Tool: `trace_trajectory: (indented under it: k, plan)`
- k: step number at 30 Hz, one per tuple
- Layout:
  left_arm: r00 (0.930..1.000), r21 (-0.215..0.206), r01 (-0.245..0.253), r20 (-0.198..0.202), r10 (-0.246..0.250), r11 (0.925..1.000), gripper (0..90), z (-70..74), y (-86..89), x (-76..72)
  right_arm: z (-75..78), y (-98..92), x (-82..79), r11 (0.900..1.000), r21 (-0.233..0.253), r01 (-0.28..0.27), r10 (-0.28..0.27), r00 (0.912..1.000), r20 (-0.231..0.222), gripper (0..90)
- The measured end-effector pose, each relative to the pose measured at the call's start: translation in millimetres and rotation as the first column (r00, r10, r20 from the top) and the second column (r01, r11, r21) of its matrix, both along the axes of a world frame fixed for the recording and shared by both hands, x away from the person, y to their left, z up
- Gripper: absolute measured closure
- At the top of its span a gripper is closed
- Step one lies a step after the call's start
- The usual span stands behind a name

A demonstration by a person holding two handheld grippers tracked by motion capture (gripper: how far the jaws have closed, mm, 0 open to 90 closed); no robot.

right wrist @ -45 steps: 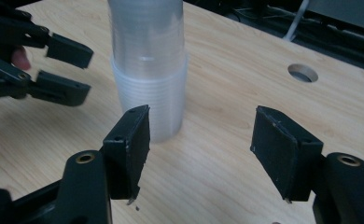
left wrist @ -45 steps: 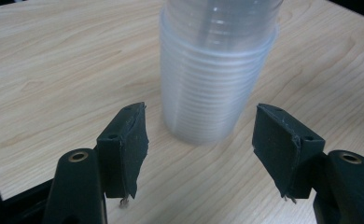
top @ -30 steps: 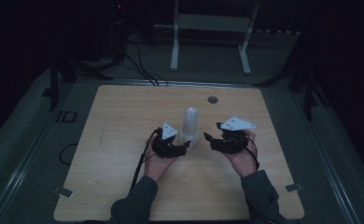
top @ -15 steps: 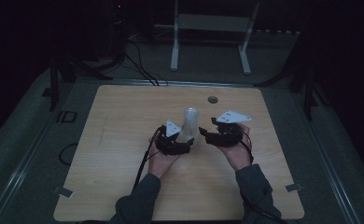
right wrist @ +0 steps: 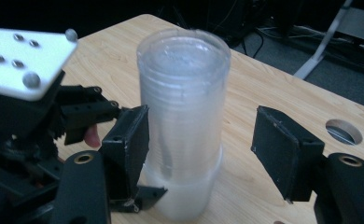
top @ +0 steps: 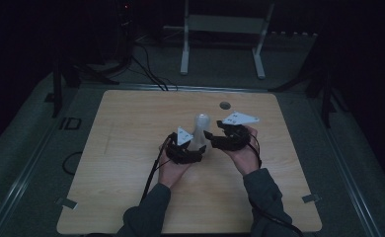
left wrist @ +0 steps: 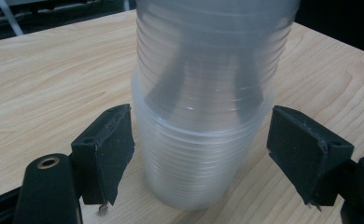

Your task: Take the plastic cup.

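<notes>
A stack of clear plastic cups (top: 200,129) stands upside down near the middle of the wooden table (top: 131,128), a little to the far side of the person's hands, and both tools have closed in on it from either flank. The left gripper (top: 193,152) sits low at the base of the stack; in its own view the jaws are spread wide with a gap on both sides of the cups (left wrist: 203,107), touching nothing. The right gripper (top: 215,137) comes in higher, and its jaws too are parted around the upper part of the stack (right wrist: 185,116); the near jaw looks very close to the plastic, though in this dim light I can't say for sure whether it grazes it. The job in hand looks like pulling a cup off the top, so the sound way would be for the left tool to close on the lowest cup just above its rim and pin the stack to the table, while the right one pinches only the top cup. Squeeze lightly, since thin plastic buckles and nested cups cling. Lift straight up along the stack's axis, with a small twist if it sticks, or the whole column will tip toward the round hole (top: 224,105) at the far edge.
</notes>
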State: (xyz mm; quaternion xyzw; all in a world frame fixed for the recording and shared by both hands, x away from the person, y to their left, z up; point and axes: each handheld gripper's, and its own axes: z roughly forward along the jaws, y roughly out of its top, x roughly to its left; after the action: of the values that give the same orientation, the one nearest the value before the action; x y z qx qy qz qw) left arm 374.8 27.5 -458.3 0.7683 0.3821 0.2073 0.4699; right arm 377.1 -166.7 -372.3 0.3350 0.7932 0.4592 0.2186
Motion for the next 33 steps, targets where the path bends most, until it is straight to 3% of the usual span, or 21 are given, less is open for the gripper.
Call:
trace_trajectory:
  k: [13,33]
  plan:
    - [0.9997,-0.005,0.005,0.023,-0.005,1.0000,24.5,-1.2,0.4,-1.5,4.4,16.7,8.3,1.000,0.007,-0.027,0.027,0.9996,-0.001,36.2]
    - [0.9994,-0.003,-0.002,0.034,0.002,1.0000,21.9,-3.3,-3.3,2.9,1.4,29.6,24.1,0.999,0.047,-0.008,0.009,0.9996,-0.028,38.2]
